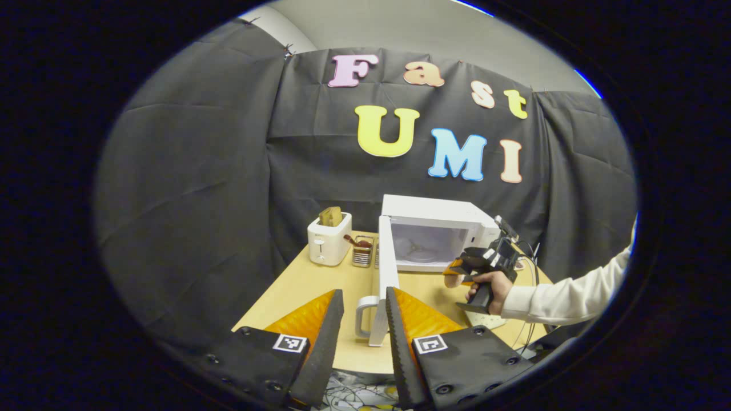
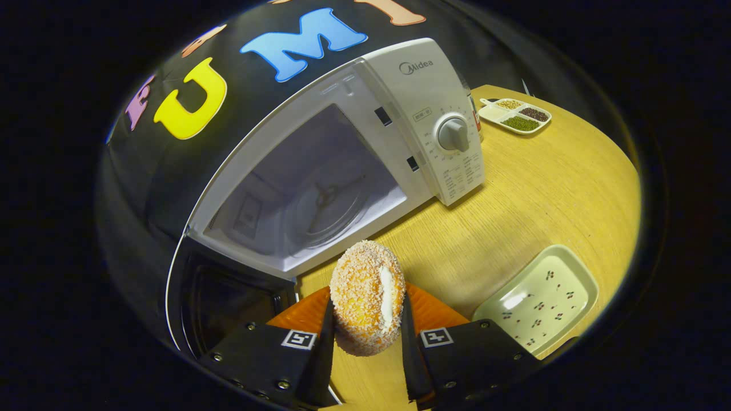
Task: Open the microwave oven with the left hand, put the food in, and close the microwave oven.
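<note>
Left view far back; right view close; both face microwave [image 1: 437,231].

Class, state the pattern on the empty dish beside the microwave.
Pale green dish with small dark cherry-like motifs, clearest in the right gripper view.

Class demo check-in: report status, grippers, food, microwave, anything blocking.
Left gripper open by door handle. Right gripper shut on crumbed bun. Microwave door open, cavity empty, path clear.

White microwave [image 2: 422,108], grey dial [image 2: 454,134]; golden crumb-coated bun [image 2: 365,297], white filling stripe; pale green dish [image 2: 542,297], dark cherry pattern; white toaster [image 1: 328,242].
</note>
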`<state>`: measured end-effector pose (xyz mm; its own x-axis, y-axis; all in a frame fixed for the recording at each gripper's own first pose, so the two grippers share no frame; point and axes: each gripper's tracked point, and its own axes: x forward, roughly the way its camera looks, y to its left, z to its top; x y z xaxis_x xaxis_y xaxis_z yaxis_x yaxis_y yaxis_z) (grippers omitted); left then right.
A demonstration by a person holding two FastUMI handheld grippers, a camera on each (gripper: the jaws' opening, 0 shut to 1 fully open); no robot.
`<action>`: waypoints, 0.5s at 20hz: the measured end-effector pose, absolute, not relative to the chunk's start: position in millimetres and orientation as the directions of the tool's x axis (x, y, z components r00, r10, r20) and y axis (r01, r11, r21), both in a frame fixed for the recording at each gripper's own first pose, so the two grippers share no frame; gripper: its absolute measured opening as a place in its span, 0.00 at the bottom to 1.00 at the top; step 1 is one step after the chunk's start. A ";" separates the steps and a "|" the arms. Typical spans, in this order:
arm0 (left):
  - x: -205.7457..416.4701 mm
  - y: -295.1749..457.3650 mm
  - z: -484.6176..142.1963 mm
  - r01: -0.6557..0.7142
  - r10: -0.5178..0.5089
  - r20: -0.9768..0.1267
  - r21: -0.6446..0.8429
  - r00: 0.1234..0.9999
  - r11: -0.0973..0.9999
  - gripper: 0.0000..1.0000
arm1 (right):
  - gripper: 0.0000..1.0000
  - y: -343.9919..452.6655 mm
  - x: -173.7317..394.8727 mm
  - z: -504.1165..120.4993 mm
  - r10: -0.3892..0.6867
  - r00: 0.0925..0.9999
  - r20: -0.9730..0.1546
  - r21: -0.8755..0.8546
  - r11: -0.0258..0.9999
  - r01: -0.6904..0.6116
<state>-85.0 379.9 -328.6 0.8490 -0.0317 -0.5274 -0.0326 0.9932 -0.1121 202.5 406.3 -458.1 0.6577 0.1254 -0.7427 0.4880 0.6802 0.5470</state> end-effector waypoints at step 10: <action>-59.7 403.8 -348.7 -0.126 0.042 -0.613 -0.094 0.789 0.988 0.60 | 0.51 423.5 305.7 -474.7 0.068 0.716 -0.695 0.632 0.532 0.563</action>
